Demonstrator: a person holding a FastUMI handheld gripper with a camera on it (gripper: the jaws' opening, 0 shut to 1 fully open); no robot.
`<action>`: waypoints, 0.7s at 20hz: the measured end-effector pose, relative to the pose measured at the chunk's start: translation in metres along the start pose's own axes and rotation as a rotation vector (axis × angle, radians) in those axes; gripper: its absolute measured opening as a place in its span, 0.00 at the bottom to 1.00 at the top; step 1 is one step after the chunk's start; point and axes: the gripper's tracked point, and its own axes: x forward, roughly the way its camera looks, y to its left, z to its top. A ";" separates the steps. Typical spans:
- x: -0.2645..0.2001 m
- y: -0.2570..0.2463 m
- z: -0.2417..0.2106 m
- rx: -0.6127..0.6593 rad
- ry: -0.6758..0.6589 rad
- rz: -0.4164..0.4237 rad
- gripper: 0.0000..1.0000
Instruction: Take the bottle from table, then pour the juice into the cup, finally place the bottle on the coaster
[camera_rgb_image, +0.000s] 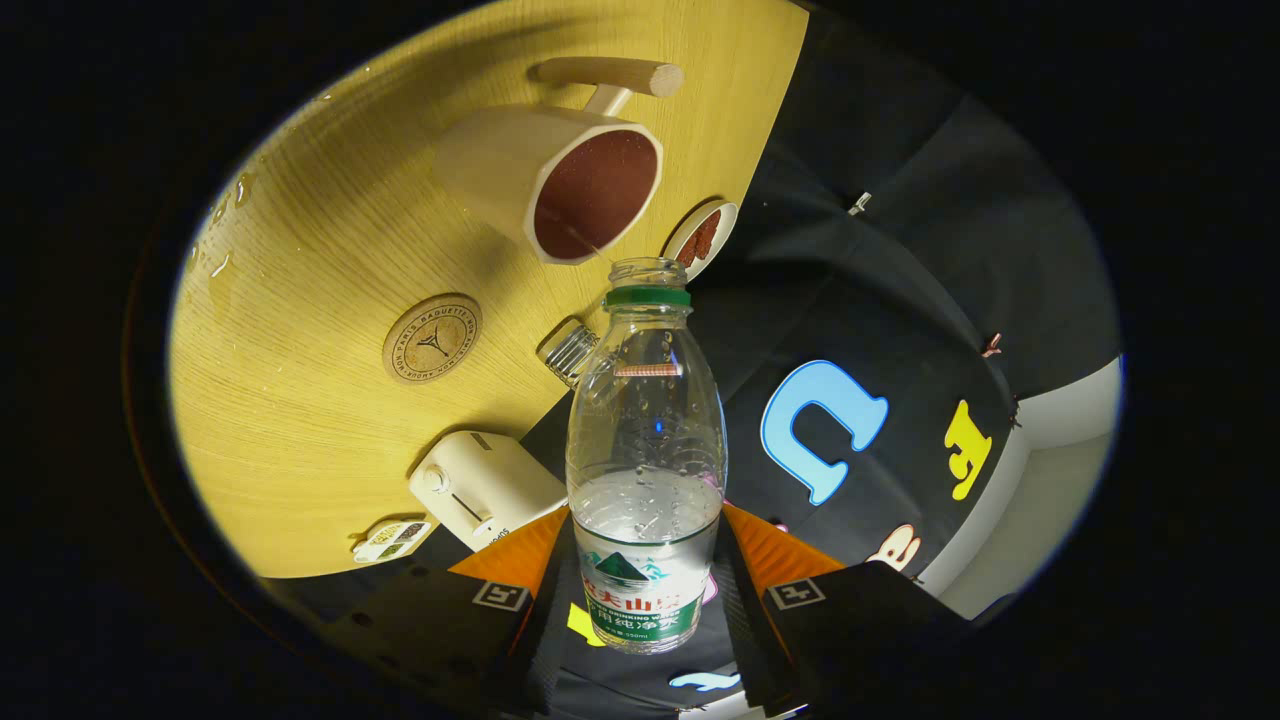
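Observation:
My gripper (645, 590) is shut on a clear plastic bottle (645, 440) with a green neck ring and no cap; both fingers press on its labelled lower part. The bottle is tilted with the whole view, and clear liquid fills its lower part. Its open mouth points at a cream cup (560, 185) with a wooden handle and a dark red inside, standing on the wooden table (300, 380) just beyond the mouth. A thin stream seems to run from the mouth toward the cup. The round cork coaster (432, 338) lies on the table beside the cup, nearer the fingers.
A small glass jar (568, 350) stands by the bottle's shoulder near the table edge. A small dish (700, 238) holding something reddish sits at the edge past the cup. A cream toaster-like box (485, 488) and a small packet (392, 540) rest close to the fingers. Water drops dot the table's far side.

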 end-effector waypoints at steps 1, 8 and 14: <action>0.001 -0.001 0.001 -0.005 -0.004 -0.001 0.71; 0.007 -0.003 0.011 -0.019 -0.023 -0.002 0.71; 0.008 0.007 0.012 0.054 -0.021 0.024 0.71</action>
